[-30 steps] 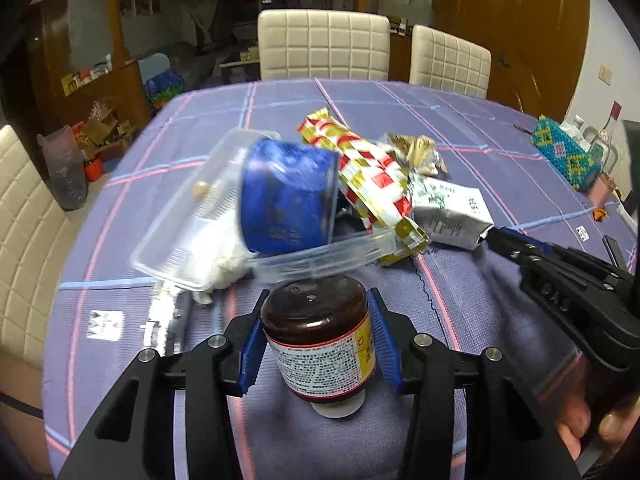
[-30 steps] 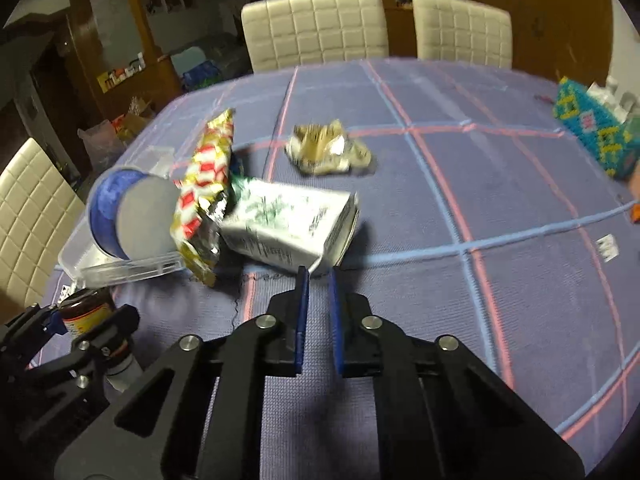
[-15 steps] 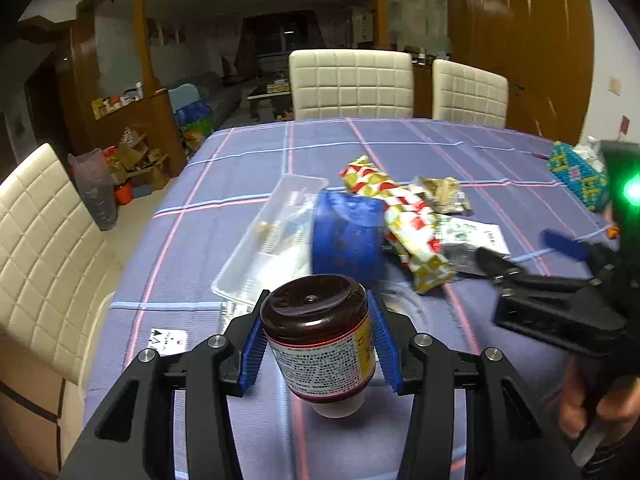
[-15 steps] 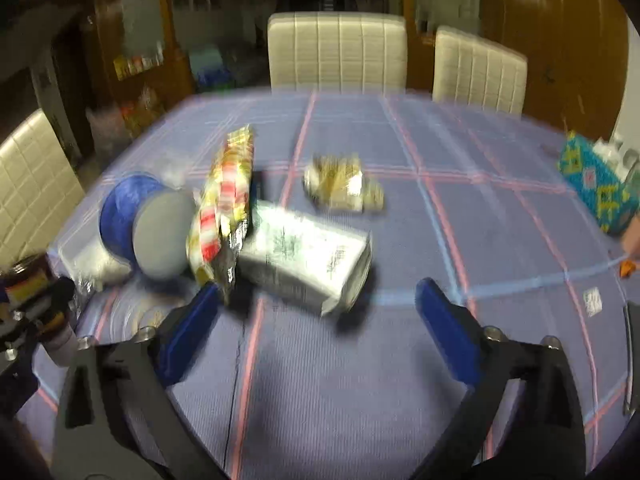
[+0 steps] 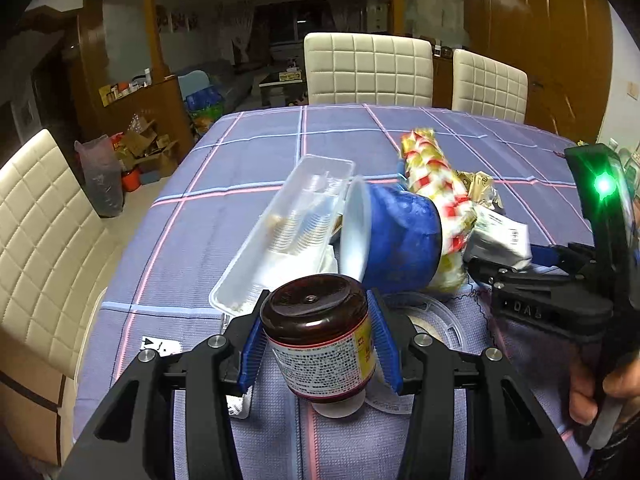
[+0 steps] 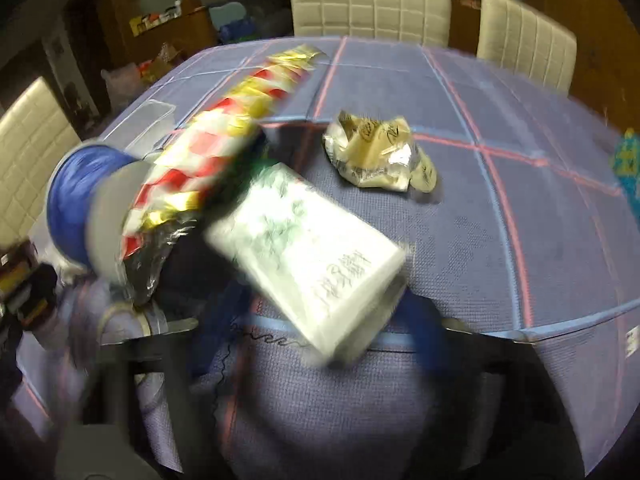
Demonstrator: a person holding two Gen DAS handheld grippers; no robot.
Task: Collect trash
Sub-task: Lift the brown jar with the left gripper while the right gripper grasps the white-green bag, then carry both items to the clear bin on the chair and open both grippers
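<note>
My left gripper (image 5: 318, 320) is shut on a brown jar (image 5: 320, 344) with a white cap, held just above the tablecloth. Behind the jar lie a clear plastic tray (image 5: 296, 216), a blue tub (image 5: 400, 240) on its side and a red-and-gold wrapper (image 5: 432, 172). My right gripper (image 6: 320, 328) is blurred; its jaws are closing around the near end of a white carton (image 6: 316, 256), with a gap still showing on the left side. In the left wrist view the carton (image 5: 502, 236) sits between the right gripper's (image 5: 516, 260) fingers. A crumpled gold wrapper (image 6: 376, 152) lies beyond.
A clear round lid (image 5: 424, 320) lies flat under the jar and tub. A teal tissue box (image 6: 628, 168) stands at the right edge. Cream chairs (image 5: 368, 68) ring the table. A hand (image 5: 588, 396) holds the right gripper's handle.
The right gripper went from shut to wide open, moved forward over the carton, and its jaws have narrowed around it. The left gripper shifted slightly and still holds the jar.
</note>
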